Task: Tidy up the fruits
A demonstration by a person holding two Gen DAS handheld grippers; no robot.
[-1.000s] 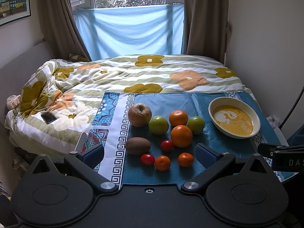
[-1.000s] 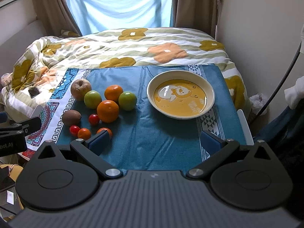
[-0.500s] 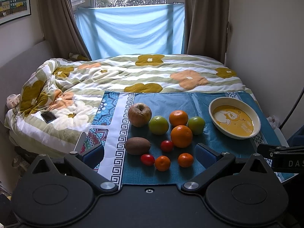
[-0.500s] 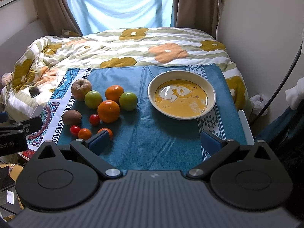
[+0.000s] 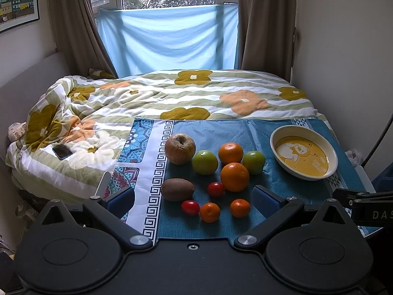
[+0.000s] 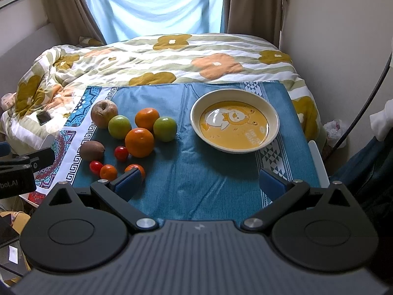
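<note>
Left wrist view: the left gripper has its jaws spread wide, holding and touching nothing. The right gripper is likewise spread wide and empty, with one pad overlapping a small mandarin in the picture; contact cannot be confirmed.

Task status, judged from the layout: not started. The bowl holds 0 fruits. All 10 pieces lie on the blue cloth, to the left of the bowl.

Nearest row, furthest from the bowl's level: 1 cherry tomato and 2 small mandarins. Next: the kiwi, a 2nd tomato, the large orange. Farthest row: the brown apple, 2 green fruits, 1 orange.
</note>
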